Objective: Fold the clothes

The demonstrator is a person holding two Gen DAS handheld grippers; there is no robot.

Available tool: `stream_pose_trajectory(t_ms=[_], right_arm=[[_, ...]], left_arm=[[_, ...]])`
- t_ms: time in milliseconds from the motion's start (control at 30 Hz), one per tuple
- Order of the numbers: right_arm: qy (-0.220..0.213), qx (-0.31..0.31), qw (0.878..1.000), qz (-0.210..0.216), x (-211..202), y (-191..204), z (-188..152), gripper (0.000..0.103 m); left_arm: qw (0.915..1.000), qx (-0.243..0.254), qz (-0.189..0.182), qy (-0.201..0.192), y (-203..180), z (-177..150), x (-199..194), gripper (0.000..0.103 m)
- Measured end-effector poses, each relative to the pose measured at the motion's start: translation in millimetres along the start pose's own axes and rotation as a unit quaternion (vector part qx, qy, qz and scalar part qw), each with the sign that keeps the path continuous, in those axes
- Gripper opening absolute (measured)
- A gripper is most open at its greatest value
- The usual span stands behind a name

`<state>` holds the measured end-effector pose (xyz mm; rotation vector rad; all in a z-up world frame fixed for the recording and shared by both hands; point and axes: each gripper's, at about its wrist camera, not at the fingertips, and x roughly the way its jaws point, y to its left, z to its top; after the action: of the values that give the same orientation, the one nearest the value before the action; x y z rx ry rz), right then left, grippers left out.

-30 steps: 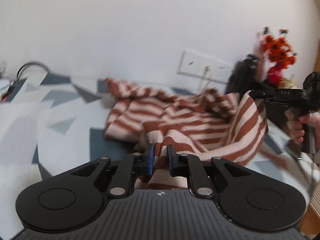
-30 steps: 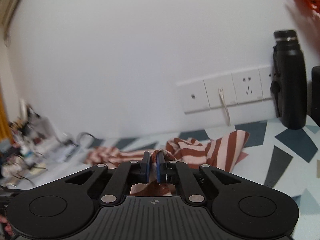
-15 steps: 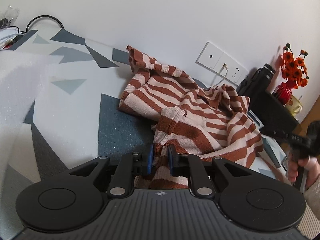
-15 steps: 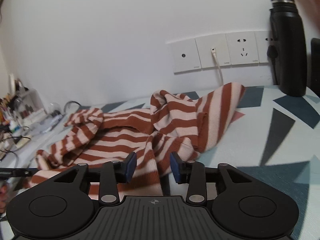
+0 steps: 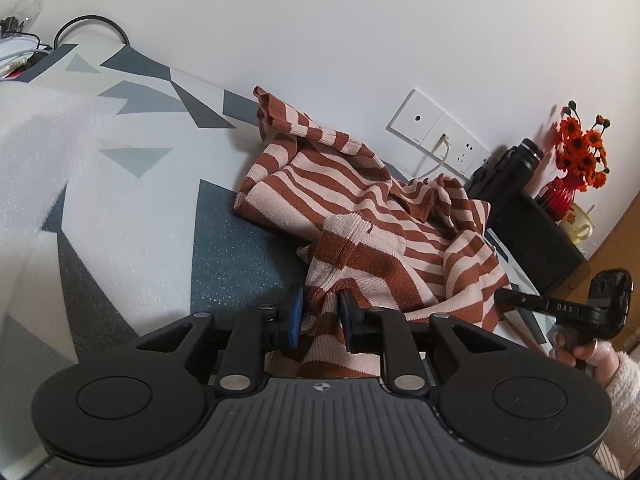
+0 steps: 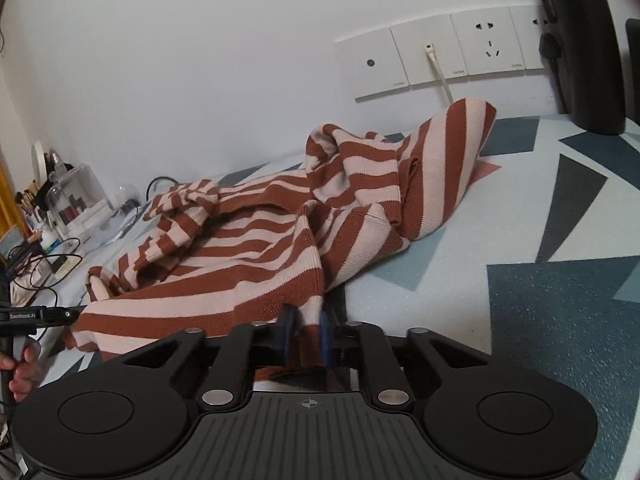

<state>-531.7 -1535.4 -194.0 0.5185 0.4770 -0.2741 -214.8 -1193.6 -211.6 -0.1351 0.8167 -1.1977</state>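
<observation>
I see the striped sweater [image 6: 280,236], ribbed knit in rust and cream, lying crumpled on the table [image 6: 560,300] with its triangle-patterned cover. My left gripper [image 5: 320,320] has just eased wider, hem fabric bunched between its blue pads. My right gripper [image 6: 306,334] pinches another hem edge. Red vase [image 5: 562,196] holds orange flowers [image 5: 582,152].

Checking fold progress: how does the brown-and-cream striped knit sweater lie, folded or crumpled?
Crumpled: the brown-and-cream striped knit sweater lies bunched in uneven ridges on the patterned table cover, no neat fold.
</observation>
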Motion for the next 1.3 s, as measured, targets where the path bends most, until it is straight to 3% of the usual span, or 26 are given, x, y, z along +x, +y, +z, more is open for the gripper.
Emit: stream_pose_trajectory(t_ms=[267, 367, 533, 567, 600, 633, 700, 867, 933, 1000, 1167, 1233, 1300], right_arm=[[-0.02, 0.011, 1.0, 0.02, -58, 9, -18, 0.004], [-0.028, 0.007, 0.999, 0.032, -92, 12, -25, 0.004], [-0.017, 0.02, 0.999, 0.046, -132, 14, -48, 0.004], [-0.011, 0.025, 0.999, 0.045, -136, 14, -53, 0.004], [-0.006, 0.031, 0.999, 0.043, -138, 13, -58, 0.004], [-0.001, 0.037, 0.999, 0.04, -139, 12, -63, 0.004], [0.003, 0.05, 0.998, 0.035, -139, 8, -71, 0.004], [0.011, 0.089, 0.996, 0.028, -135, -6, -84, 0.004], [0.015, 0.086, 0.996, 0.024, -133, -6, -89, 0.004], [0.017, 0.088, 0.996, 0.024, -132, -7, -91, 0.005], [0.014, 0.095, 0.995, 0.027, -125, -11, -89, 0.025], [0.016, 0.097, 0.995, 0.027, -121, -10, -86, 0.024], [0.028, 0.092, 0.995, 0.018, -116, -8, -81, 0.006]], left_arm=[[0.9979, 0.063, 0.013, 0.012, -21, -17, -25, 0.016], [0.9978, 0.063, -0.008, 0.02, -28, -30, -48, 0.016], [0.9978, 0.06, 0.004, 0.025, -30, -41, -78, 0.014], [0.9977, 0.061, 0.009, 0.03, -28, -41, -79, 0.02], [0.9971, 0.063, 0.014, 0.04, -26, -42, -78, 0.036], [0.9967, 0.064, 0.018, 0.048, -25, -44, -76, 0.045], [0.9968, 0.062, 0.017, 0.047, -25, -46, -76, 0.057], [0.9957, 0.071, 0.044, 0.041, -30, -45, -75, 0.058], [0.9958, 0.069, 0.047, 0.037, -29, -45, -74, 0.052], [0.9964, 0.059, 0.047, 0.039, -26, -45, -71, 0.012], [0.9989, 0.026, 0.028, 0.029, -20, -48, -66, 0.006], [0.9993, 0.013, 0.028, 0.022, -19, -48, -66, 0.005], [0.9985, 0.035, 0.043, 0.007, -25, -45, -74, 0.004]])
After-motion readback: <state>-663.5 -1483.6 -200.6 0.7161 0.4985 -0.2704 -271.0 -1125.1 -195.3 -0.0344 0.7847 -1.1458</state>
